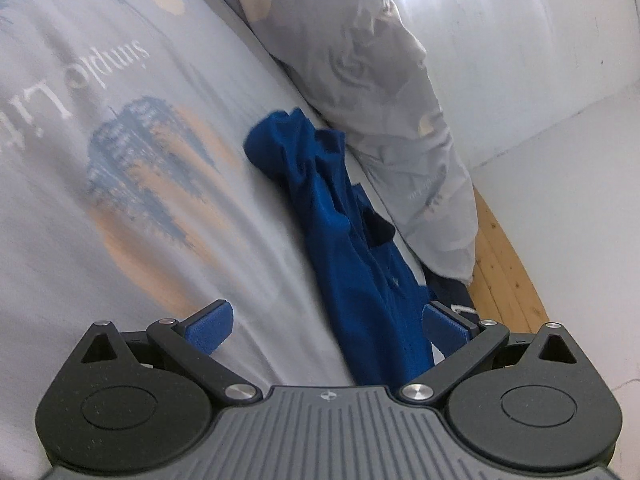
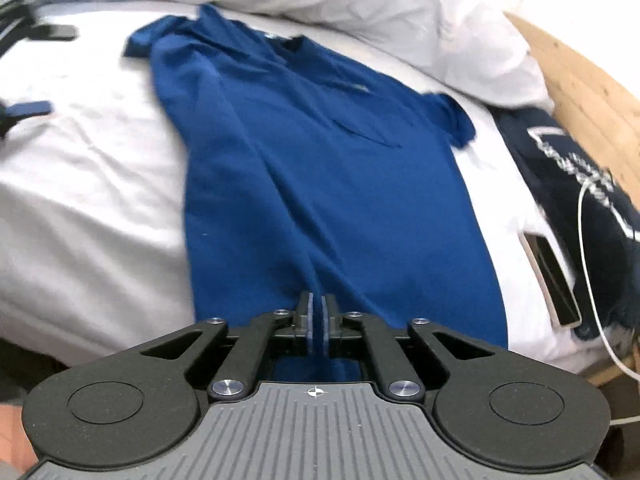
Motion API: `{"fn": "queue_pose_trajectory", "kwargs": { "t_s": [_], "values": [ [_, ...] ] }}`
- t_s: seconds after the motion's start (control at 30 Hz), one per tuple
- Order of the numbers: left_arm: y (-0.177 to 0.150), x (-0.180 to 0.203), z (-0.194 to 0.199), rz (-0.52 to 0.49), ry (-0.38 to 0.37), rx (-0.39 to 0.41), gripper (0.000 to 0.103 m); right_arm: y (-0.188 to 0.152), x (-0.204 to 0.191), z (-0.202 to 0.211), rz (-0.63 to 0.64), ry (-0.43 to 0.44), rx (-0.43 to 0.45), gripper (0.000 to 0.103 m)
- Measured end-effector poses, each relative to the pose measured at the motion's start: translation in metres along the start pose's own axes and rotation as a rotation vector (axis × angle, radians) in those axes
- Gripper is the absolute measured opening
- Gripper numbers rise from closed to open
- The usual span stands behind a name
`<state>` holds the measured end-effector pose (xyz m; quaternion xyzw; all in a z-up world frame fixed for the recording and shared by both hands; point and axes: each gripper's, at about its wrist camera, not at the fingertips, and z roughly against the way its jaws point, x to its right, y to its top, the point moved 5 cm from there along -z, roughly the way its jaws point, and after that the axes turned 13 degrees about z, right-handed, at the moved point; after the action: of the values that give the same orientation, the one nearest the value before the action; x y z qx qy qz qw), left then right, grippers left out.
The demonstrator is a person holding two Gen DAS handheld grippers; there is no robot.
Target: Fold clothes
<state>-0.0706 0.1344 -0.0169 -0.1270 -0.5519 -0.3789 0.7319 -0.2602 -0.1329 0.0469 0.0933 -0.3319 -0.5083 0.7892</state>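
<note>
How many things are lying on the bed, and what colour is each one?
Blue: 1, the blue shirt
Dark navy: 1, the navy garment with white print
Pale patterned: 1, the rumpled duvet
White and dark: 1, the phone with a white cable
Total: 4 things lying on the bed sheet

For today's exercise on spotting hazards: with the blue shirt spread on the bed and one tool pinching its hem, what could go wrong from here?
1. The right tool pinches only a narrow fold of the blue shirt; a pull may bunch it or let it slip.
2. The left tool is open, so the far end could drag.
3. The white cable and phone lie beside the shirt and might snag.
</note>
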Motion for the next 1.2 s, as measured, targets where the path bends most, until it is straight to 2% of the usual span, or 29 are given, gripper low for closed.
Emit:
{"fn": "queue_pose_trajectory", "kwargs": {
  "t_s": [0.1,0.2,0.3,0.5,0.6,0.67,0.7,0.77,0.8,0.83,0.87,0.97,1.03,1.2],
  "values": [
    [-0.002,0.002,-0.006,-0.006,0.008,-0.008,0.103,0.001,-0.02,0.012,0.051,0.032,0.046,0.028],
    [-0.002,0.002,-0.009,0.015,0.002,-0.009,0.103,-0.003,-0.047,0.017,0.157,0.076,0.055,0.048],
    [-0.003,0.003,-0.011,0.025,-0.005,-0.014,0.103,-0.01,-0.063,0.011,0.255,0.077,0.012,0.049],
    [-0.008,0.007,-0.017,0.01,0.0,-0.028,0.103,-0.026,-0.075,0.006,0.387,0.024,-0.028,0.049],
    [-0.008,0.008,-0.02,0.014,0.001,-0.031,0.103,-0.031,-0.079,-0.002,0.423,0.01,-0.057,0.047],
    [-0.008,0.008,-0.021,0.017,0.003,-0.031,0.103,-0.035,-0.078,-0.01,0.424,0.005,-0.085,0.04],
    [-0.008,0.008,-0.022,0.019,0.006,-0.031,0.103,-0.037,-0.077,-0.014,0.42,0.009,-0.101,0.032],
    [-0.007,0.008,-0.024,0.028,0.01,-0.032,0.103,-0.037,-0.073,-0.014,0.398,0.019,-0.1,0.029],
    [-0.006,0.007,-0.024,0.036,0.014,-0.032,0.103,-0.037,-0.071,-0.012,0.381,0.027,-0.094,0.025],
    [-0.005,0.007,-0.025,0.05,0.018,-0.031,0.103,-0.036,-0.068,-0.01,0.364,0.035,-0.086,0.012],
    [-0.002,0.006,-0.025,0.07,0.021,-0.03,0.103,-0.034,-0.065,-0.007,0.341,0.042,-0.078,0.007],
    [0.008,0.007,-0.026,0.107,0.049,-0.029,0.103,-0.033,-0.055,-0.001,0.281,0.064,-0.058,0.006],
    [0.02,0.007,-0.028,0.131,0.05,-0.002,0.103,-0.033,-0.05,0.0,0.254,0.07,-0.049,0.006],
    [0.059,-0.009,-0.051,0.296,0.038,0.039,0.103,-0.035,-0.047,0.0,0.235,0.087,-0.032,0.006]
  ]
}}
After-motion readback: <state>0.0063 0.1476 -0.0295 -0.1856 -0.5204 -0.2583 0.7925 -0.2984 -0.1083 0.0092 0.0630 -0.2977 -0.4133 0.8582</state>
